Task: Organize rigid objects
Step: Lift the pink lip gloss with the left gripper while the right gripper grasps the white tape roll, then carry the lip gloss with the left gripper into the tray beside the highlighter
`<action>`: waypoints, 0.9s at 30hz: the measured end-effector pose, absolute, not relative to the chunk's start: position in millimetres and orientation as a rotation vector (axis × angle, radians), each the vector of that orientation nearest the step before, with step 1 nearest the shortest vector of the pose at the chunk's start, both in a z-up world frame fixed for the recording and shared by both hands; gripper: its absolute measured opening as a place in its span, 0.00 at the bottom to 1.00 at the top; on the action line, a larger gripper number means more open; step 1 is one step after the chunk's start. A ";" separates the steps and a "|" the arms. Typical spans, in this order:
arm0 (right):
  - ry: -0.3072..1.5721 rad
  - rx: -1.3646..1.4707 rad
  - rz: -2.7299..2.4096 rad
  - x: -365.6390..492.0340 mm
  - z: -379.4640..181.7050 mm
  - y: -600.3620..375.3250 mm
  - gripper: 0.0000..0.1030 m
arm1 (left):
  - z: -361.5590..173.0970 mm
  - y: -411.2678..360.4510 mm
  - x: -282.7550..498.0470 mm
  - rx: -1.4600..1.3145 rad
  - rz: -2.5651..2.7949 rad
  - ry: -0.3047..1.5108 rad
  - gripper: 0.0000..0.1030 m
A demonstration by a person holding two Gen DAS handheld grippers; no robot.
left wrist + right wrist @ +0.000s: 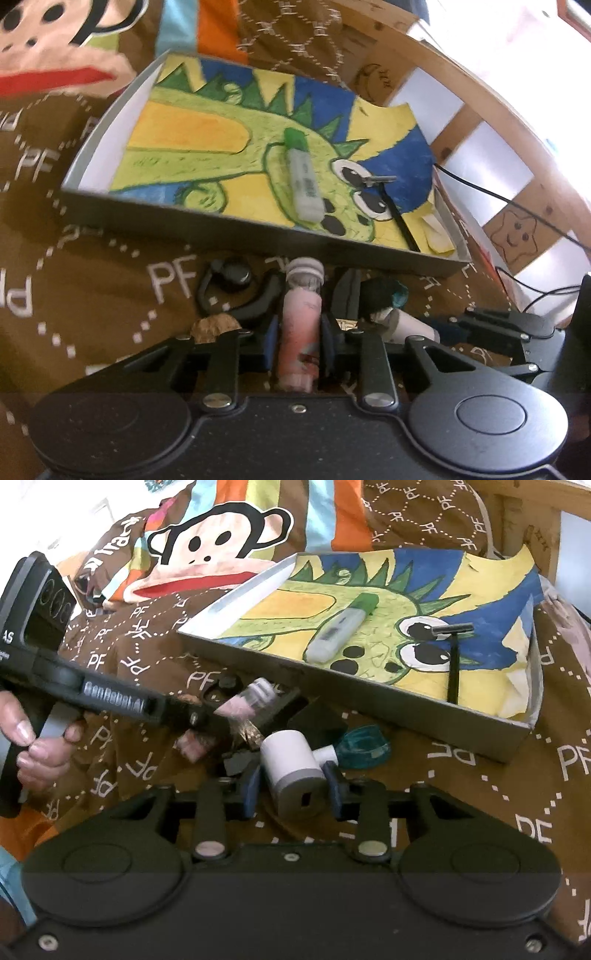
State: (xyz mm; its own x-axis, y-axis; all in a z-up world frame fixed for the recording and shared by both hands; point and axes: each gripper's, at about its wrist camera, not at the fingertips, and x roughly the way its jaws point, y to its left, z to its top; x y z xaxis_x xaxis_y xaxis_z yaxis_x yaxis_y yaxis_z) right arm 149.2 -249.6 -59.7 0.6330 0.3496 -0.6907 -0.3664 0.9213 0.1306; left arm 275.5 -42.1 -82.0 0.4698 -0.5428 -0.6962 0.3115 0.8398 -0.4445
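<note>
My left gripper [299, 345] has both blue-padded fingers pressed against a pink tube [300, 336], which has a ribbed white cap and points toward the tray [236, 236]. My right gripper [293, 786] pinches a white and grey cylinder [293, 766] between its fingers; a teal plastic piece [364, 747] lies just beyond it.

Both grasped items sit in front of the tray's near wall, over the brown printed blanket [480, 801].

The tray floor carries a dinosaur drawing [369, 627]. On the drawing I see a green-capped marker [341, 629] and a black razor [453, 657], lying apart.

Black earhook pieces [236, 288] lie near the pink tube on the blanket.
</note>
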 end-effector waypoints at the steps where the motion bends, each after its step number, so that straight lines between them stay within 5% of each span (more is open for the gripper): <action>1: 0.784 -0.022 0.409 149.3 -60.0 -249.0 0.26 | -83.5 -43.7 273.1 -0.250 -0.537 0.964 0.25; 17: 0.721 -0.045 0.366 138.3 -45.2 -245.4 0.20 | -78.0 -55.9 252.5 -0.214 -0.427 0.904 0.23; 27: 0.477 -0.084 0.268 122.2 -5.5 -252.1 0.20 | -38.3 -58.3 222.4 -0.262 -0.434 0.740 0.23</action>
